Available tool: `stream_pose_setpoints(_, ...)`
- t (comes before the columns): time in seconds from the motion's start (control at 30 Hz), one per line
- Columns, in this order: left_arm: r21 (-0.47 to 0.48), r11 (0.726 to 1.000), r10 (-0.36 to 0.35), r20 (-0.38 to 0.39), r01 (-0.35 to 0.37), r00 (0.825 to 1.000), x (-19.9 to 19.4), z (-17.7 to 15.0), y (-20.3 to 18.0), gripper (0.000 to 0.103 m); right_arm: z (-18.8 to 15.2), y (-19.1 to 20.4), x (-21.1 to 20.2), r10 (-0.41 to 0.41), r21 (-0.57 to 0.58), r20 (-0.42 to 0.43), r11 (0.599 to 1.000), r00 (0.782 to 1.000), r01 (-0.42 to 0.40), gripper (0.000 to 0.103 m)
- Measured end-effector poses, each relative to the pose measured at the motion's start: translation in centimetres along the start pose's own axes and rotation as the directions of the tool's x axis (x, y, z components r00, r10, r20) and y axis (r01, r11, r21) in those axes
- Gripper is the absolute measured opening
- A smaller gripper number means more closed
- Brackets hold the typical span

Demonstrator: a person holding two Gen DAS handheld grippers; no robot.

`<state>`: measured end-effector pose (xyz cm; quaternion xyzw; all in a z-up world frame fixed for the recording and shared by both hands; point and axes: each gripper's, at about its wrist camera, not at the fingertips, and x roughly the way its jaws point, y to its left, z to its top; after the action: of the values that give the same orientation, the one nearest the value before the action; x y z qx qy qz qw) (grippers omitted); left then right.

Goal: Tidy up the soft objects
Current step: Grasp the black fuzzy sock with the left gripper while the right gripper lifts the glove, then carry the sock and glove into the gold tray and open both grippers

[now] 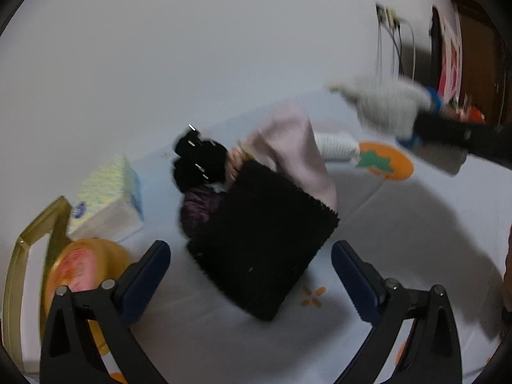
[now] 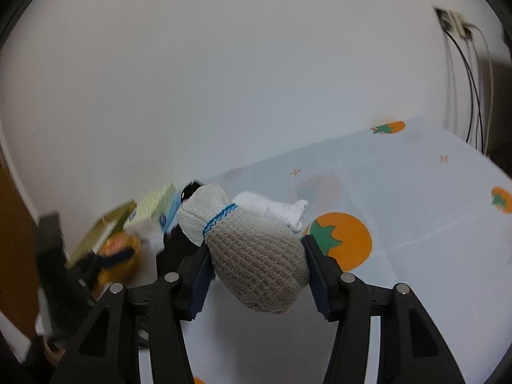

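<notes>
No writing can be read: a blue logo is seen on the tissue pack (image 1: 108, 198), but it is too blurred to make out, and the print on the orange tin (image 1: 84, 265) is likewise unclear.

A knitted sock (image 2: 252, 252), beige with a white end and a blue band, is gripped across its beige part by the jaws of the right gripper (image 2: 256, 272). Its long axis runs away from the camera and up to the left, white end foremost. It is held above the bench (image 2: 432, 240), whose cloth is printed with orange fruit. A white sock (image 2: 272, 208) lies beyond it.

The left gripper (image 1: 251, 284) is held with jaws spread wide and nothing between them, over a black cloth (image 1: 262, 240) lying on the bench. Beyond the cloth are seen a pink cloth (image 1: 294, 150) and a purple item (image 1: 200, 208), both touching it.
</notes>
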<state>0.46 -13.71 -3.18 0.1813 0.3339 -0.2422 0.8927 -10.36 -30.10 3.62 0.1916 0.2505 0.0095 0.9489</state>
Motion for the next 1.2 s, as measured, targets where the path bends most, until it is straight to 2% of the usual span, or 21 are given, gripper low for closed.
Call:
stream_pose_setpoints(0.1, -0.002, 1.0, 0.0, -0.087, 0.0, 0.996, 2.0, 0.4, -0.1, 0.093, 0.0, -0.2, 0.4, -0.016, 0.025, 0.031, 1.0, 0.999, 0.015, 0.056)
stream_pose_setpoints(0.17, -0.033, 0.999, -0.028, -0.125, 0.024, 0.992, 2.7, 0.4, 0.5, 0.09, 0.0, -0.2, 0.3, -0.015, 0.013, 0.039, 1.0, 0.999, 0.014, 0.056)
stream_pose_setpoints(0.27, -0.094, 0.994, -0.068, -0.122, 0.057, 0.99, 2.7, 0.2, 1.5, 0.065, -0.3, 0.1, 0.1, -0.038, -0.012, 0.057, 0.999, 0.998, 0.039, 0.056)
stream_pose_setpoints(0.33, -0.136, 0.989, -0.076, -0.101, 0.062, 0.992, 2.2, -0.1, 2.2, 0.037, -0.4, 0.2, -0.1, -0.034, -0.007, 0.054, 0.999, 0.998, 0.034, 0.056)
stream_pose_setpoints(0.43, -0.213, 0.972, -0.111, -0.054, 0.097, 0.992, 1.1, -0.7, 3.7, 0.029, -0.5, 0.3, 0.3, -0.038, -0.009, 0.048, 0.999, 0.998, 0.038, 0.056)
stream_pose_setpoints(0.6, -0.293, 0.942, -0.152, 0.061, 0.163, 0.987, -1.5, -1.8, 5.5, 0.029, -0.6, 0.6, 0.3, -0.061, -0.027, 0.068, 0.998, 0.996, 0.063, 0.056)
stream_pose_setpoints(0.77, -0.292, 0.938, -0.156, 0.128, 0.188, 0.979, -3.2, -2.3, 6.5, 0.029, -1.1, 1.4, -0.5, -0.091, -0.059, 0.116, 0.993, 0.989, 0.098, 0.056)
stream_pose_setpoints(1.0, -0.278, 0.952, -0.077, 0.192, 0.13, 0.978, -5.0, -1.4, 7.2, 0.029, -1.5, 3.0, -1.2, -0.092, -0.074, 0.149, 0.992, 0.985, 0.104, 0.056)
stream_pose_setpoints(1.2, -0.287, 0.957, 0.017, 0.222, 0.049, 0.975, -6.3, -1.2, 9.6, 0.029, -1.5, 5.9, 0.2, -0.04, -0.085, 0.129, 0.995, 0.991, 0.051, 0.056)
